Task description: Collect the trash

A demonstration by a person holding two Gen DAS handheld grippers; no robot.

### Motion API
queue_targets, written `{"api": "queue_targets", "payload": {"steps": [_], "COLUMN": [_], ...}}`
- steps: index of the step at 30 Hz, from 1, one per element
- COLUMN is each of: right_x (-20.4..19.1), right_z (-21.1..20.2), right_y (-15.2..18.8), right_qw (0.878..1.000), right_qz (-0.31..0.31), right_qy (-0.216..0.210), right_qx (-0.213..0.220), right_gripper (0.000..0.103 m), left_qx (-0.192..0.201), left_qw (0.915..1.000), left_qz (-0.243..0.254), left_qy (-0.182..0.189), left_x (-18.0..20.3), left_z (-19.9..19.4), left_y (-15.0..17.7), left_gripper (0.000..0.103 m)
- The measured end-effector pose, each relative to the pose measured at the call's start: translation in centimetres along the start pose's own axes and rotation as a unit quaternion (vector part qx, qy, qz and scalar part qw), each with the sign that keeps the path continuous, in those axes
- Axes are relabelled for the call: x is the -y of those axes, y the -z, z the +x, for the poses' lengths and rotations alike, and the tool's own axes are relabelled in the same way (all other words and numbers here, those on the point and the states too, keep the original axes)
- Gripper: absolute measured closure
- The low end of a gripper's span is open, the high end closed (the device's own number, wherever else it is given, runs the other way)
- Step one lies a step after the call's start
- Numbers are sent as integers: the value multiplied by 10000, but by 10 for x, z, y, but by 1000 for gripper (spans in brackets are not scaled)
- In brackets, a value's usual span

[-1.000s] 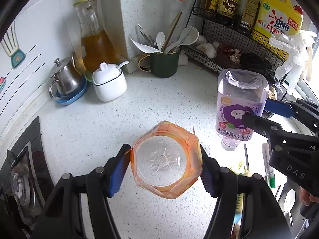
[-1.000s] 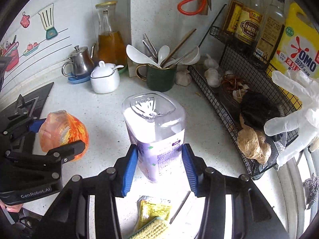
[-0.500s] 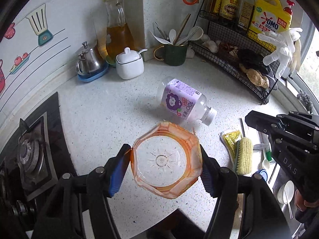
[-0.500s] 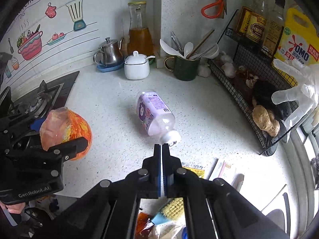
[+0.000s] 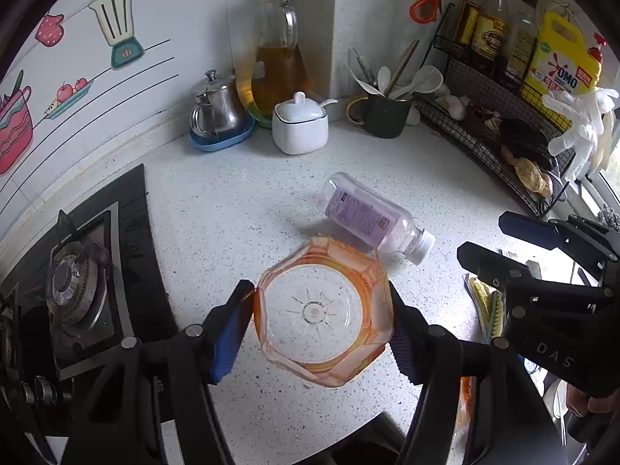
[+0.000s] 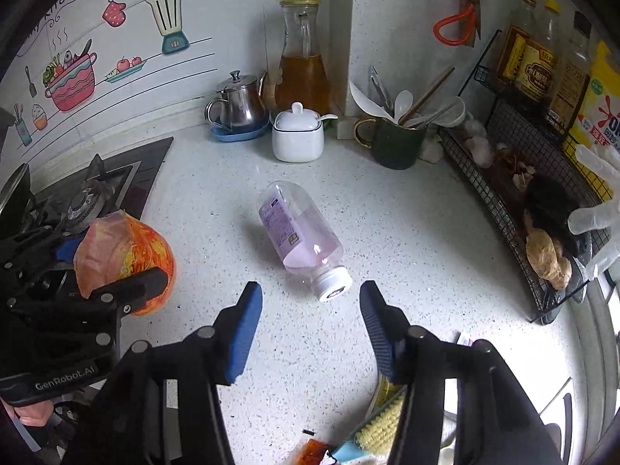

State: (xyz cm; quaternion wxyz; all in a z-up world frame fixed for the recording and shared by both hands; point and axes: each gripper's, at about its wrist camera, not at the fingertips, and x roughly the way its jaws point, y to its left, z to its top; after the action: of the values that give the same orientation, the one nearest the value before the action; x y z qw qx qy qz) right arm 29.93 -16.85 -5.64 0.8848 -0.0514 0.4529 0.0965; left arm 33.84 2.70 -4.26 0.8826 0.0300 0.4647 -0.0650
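**Purple bottle back on the counter**

Nearest me, the left gripper [image 5: 323,319] stayed clamped on the orange bottle [image 5: 323,310], carried clear of the counter [image 5: 232,209]. The right gripper [image 6: 310,329] had let its load go; its jaws had just been opening again, nothing between them. Just beyond, the purple bottle [image 6: 300,232] lay on its side, cap toward those fingers. I reckoned it needed picking up again.
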Motion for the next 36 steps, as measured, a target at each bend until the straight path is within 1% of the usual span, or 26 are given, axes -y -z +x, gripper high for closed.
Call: {"api": "queue_targets", "payload": {"steps": [2,3,4,6,11,16,20,24,28,32,33,34,36], "right_x": [-2,-3,-4,-6,-14,-23,-28,-34,-35,-31,-31,-30,-30], "right_z": [6,9,13,23,48,74,99,128,144,156,158,159,156], "right_y": [-7,-10,-13,-18,-25,-23,-19,-19,-22,-23,-22,-21,-19], "right_qw": [9999,9999,9998,9995,9980,9958,9933,9910,9888,9865,9862,9864,9867], "right_qz": [-101,-150,-197,-294,-515,-687,-800,-929,-1082,-1072,-1033,-1020,-966], "right_qy": [-64,-71,-34,-56,-262,-416,-542,-518,-562,-771,-821,-789,-810], "right_qx": [-8,-1,-3,-37,-239,-450,-635,-814,-861,-970,-999,-1023,-1027], "right_gripper": [41,30,22,17,14,8,8,8,8,8,14,27,30], "left_qx": [-12,-24,-38,-73,-189,-374,-499,-592,-641,-497,-487,-492,-500], "left_qw": [9999,9999,9997,9993,9981,9963,9949,9933,9925,9934,9932,9932,9934], "left_qz": [-81,-120,-161,-229,-339,-471,-552,-599,-719,-648,-648,-651,-661], "left_qy": [-68,-114,-181,-278,-485,-620,-687,-793,-755,-807,-833,-832,-790], "left_x": [-6,-9,-12,-18,-33,-49,-58,-63,-69,-71,-71,-71,-70], "left_z": [4,6,9,15,30,51,71,96,114,120,121,121,119], "left_y": [-3,-5,-6,-9,-8,-1,6,11,11,4,2,0,0], "left_gripper": [40,40,41,41,41,41,41,41,41,41,41,41,41]}}
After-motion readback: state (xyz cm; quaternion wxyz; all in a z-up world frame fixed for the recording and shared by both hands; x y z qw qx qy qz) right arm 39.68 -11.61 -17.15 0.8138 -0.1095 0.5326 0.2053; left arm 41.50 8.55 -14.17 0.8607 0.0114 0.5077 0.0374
